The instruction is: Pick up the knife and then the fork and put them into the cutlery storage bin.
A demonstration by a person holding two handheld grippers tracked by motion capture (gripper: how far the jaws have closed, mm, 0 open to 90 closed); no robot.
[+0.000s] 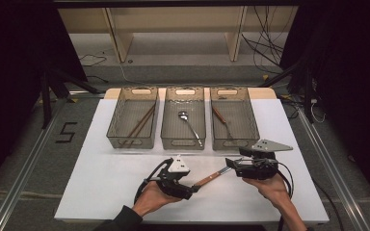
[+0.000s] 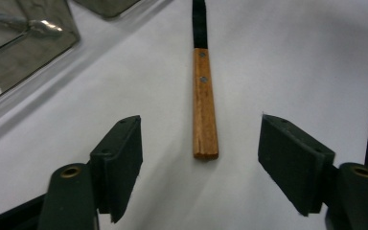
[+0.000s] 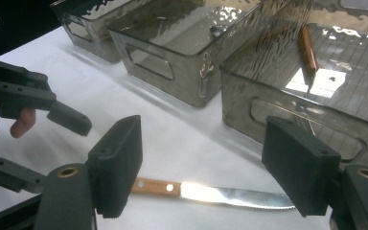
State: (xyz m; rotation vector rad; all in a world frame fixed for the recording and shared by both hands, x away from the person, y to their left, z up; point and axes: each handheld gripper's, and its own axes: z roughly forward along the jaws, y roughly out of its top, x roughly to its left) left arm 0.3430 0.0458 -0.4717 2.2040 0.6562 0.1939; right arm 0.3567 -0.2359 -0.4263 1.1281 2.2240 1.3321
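Your left claw (image 1: 192,188) sits at the bench's near edge, jaws apart on either side of the knife's wooden handle end, pads clear of it. The knife (image 1: 211,177) lies flat on the bench (image 1: 101,178) between your two claws, handle toward the left one, blade toward the right. Your right claw (image 1: 230,163) stands wide over the blade, gripping nothing. Three bins line the far edge: sticks (image 1: 139,124) left, spoon (image 1: 189,126) middle, another knife (image 1: 221,120) right.
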